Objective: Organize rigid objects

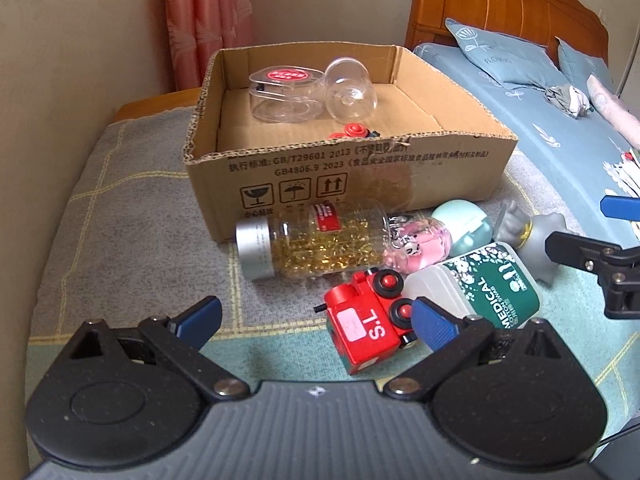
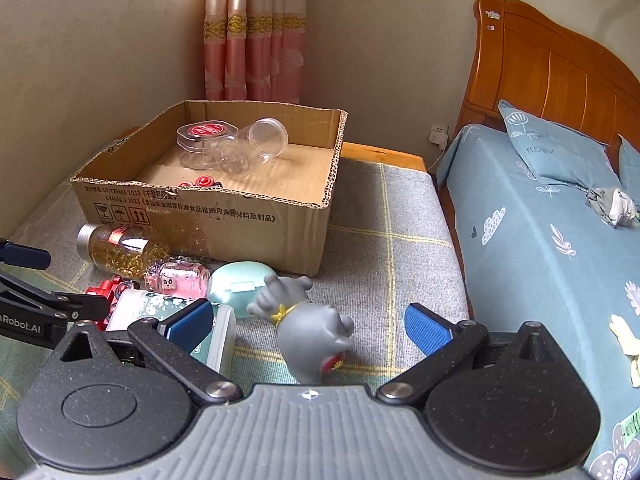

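We hold the left claw (image 1: 316, 320) spread wide, the red toy train (image 1: 366, 320) just ahead between its tips. The right claw (image 2: 308, 320) gapes around the gray toy (image 2: 308, 328). Beyond sits the cardboard box (image 1: 400, 176).

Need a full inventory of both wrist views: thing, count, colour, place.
Corrugated cardboard box: 1, brown, open, on the grey checked mat.
Clear plastic containers: 2, one with a red-labelled lid, one tipped over, inside the box.
Red-wheeled toy: 1, partly hidden, inside the box at its front wall.
Silver-capped capsule bottle: 1, gold contents, lying in front of the box.
Pink bottle: 1, beside the capsule bottle.
Mint rounded case: 1, before the box.
Red toy train: 1, on its side.
Green-labelled swab box: 1.
Grey rubber figure: 1, lying down.
Left hand-held gripper: open.
Right hand-held gripper: open, around the figure.
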A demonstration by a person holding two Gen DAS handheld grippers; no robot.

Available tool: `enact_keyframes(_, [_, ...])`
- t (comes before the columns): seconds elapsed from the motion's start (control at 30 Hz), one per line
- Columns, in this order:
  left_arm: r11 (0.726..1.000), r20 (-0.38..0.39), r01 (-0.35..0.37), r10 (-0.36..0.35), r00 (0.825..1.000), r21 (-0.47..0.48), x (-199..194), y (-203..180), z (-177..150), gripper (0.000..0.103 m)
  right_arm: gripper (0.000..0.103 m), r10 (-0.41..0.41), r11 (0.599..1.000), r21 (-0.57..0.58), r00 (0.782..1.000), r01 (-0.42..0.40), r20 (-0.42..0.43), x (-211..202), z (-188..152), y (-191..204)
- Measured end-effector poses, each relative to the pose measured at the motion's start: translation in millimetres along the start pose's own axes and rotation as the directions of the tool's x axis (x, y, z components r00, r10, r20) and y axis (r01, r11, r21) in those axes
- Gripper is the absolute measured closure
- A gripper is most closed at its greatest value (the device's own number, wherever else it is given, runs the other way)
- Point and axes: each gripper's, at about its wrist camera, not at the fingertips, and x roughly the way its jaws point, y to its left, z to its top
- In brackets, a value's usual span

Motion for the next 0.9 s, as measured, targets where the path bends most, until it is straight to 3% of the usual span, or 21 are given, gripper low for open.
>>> enact_keyframes(0.33, [0.998,-0.006,0.043,-0.043,0.999,-0.046,7.5,6.4,-3.7,0.001,0.0,-0.011,1.0,0.022,1.0,0.011,0.0,-1.1,-2.1,-8.9])
enact_keyframes(0.57, [0.997,-0.007,-0.062,0.061,0.998,-0.044,-11.1,29.5,-17.8,0.001,0.0,-0.006,1.0,0.029,1.0,0.006,-0.016,6.4,-2.4,-12.1])
enact_keyframes(0.77, [0.999,-0.017,-0.036,0.035,0.999,-0.017,-4.8,26.3,-17.6,0.001,0.0,0.008,0.999,0.046,0.999,-0.005,-0.05,29.5,3.1,-12.7])
enact_keyframes(0.9, [0.998,-0.04,-0.06,0.06,0.997,-0.004,6.7,24.5,-17.3,0.001,0.0,-0.019,0.999,0.049,0.996,0.024,-0.089,34.9,-4.5,-20.6])
